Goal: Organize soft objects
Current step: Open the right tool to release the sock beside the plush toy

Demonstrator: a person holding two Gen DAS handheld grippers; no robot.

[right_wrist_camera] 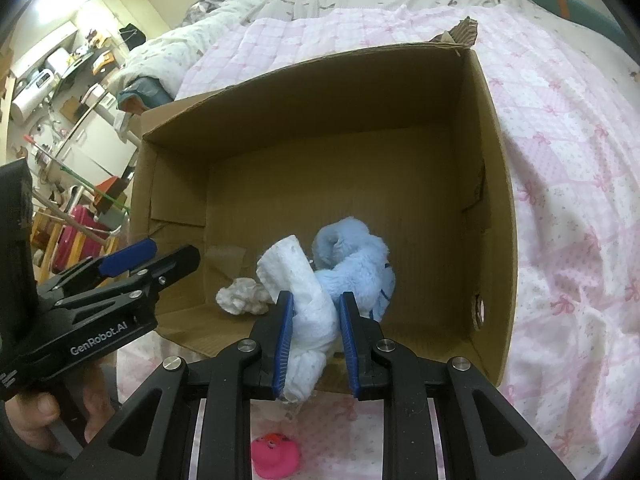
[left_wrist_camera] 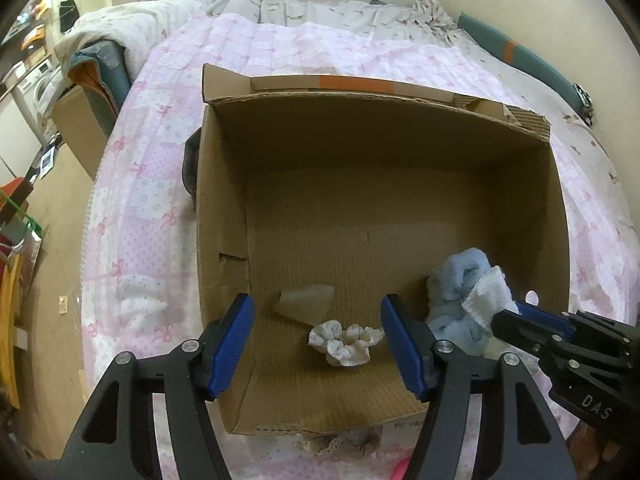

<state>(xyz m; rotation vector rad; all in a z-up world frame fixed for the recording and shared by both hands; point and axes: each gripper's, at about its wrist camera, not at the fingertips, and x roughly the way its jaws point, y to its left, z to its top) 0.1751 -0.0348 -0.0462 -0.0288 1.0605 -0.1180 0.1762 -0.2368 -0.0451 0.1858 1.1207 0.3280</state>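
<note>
Fluffy blue plush (right_wrist_camera: 352, 264), corrugated cardboard box (right_wrist_camera: 492, 184)

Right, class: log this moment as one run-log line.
left claw: open over scrunchie | right claw: shut on cloth | plush: in box

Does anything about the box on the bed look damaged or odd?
Yes. The cardboard box is worn: its far right corner is torn, showing raw corrugation, and the inner left wall has a ripped patch. A loose scrap of tape lies on the floor.

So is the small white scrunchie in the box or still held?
In the box: white scrunchie lies loose on cardboard box floor, left tool open.
</note>
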